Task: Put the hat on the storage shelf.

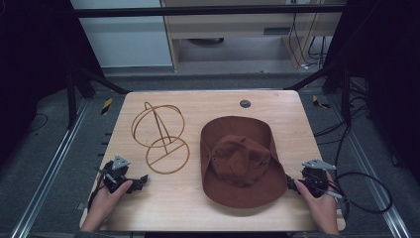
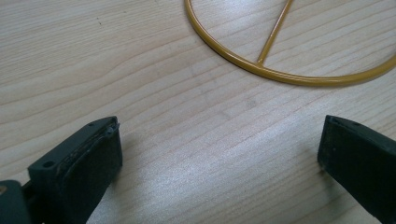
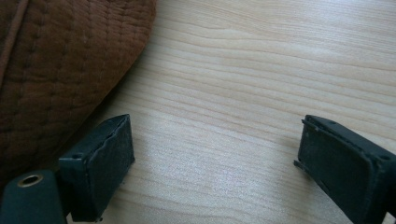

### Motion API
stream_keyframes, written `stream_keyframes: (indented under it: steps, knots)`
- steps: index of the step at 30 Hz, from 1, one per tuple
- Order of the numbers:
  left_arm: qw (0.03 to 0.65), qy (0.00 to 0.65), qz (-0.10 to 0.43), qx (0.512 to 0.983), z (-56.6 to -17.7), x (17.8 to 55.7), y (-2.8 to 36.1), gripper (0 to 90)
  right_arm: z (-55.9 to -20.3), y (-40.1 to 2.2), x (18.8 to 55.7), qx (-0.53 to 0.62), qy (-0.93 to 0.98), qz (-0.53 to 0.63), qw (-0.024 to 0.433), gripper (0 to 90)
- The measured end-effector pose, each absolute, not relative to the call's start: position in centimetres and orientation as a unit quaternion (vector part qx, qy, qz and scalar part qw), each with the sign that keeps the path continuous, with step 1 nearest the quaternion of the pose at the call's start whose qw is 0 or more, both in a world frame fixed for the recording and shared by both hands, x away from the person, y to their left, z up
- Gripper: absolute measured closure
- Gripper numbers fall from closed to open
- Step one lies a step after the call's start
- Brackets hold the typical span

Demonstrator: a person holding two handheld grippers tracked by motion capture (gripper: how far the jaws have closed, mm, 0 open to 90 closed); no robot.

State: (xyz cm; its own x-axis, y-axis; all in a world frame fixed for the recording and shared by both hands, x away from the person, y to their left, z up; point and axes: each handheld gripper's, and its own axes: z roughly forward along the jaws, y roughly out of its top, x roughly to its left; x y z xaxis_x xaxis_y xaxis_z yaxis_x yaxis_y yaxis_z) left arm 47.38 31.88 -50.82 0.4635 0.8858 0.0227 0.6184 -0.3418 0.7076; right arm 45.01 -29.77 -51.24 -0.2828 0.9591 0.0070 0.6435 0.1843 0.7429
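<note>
Light wood table seen from the high view, two main items on it. Brown wide-brim hat lies crown up on the right half of the table, brim flat on the wood, its near edge close to the front of the table. Gold wire hat stand sits on the left half, well apart from the hat: flat ring base with a cross bar, upright stem, round wire hoops on top. Small dark round grommet in the tabletop near the far edge. Left gripper rests low at the front-left of the table, held by the person's left hand, just in front of the stand's base ring. In the left gripper view its jaws stand wide apart, nothing between them but bare wood; the gold ring and cross bar of the stand lie ahead, not touching the jaws. Right gripper is at the front-right edge, held by the right hand, right beside the hat brim. In the right gripper view its jaws are also wide apart and empty; the quilted brown brim lies just beside the left jaw, contact unclear. Cables trail off the right gripper toward the floor.
</note>
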Motion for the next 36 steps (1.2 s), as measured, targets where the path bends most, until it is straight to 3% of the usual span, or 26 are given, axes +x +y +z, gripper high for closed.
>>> stream_keyframes:
  steps: [15, 17, 26, 36]
  knots:
    - [0.324, 0.477, 0.207, 0.790, -50.8, 47.2, 31.7, 0.0, -50.9, -29.8, 44.7, 0.546, 0.742, 0.315, 0.228, 10.2]
    - [0.324, 0.477, 0.207, 0.790, -50.8, 47.2, 31.7, 0.0, -50.5, -29.8, 44.3, 0.543, 0.741, 0.312, 0.243, 11.0]
    - [0.324, 0.473, 0.208, 0.792, -50.8, 47.1, 31.7, 0.0, -47.8, -30.3, 42.5, 0.542, 0.724, 0.290, 0.313, 17.1]
    - [0.323, 0.472, 0.207, 0.794, -50.8, 47.0, 31.7, 0.0, -42.1, -28.2, 41.7, 0.500, 0.752, 0.311, 0.297, 14.4]
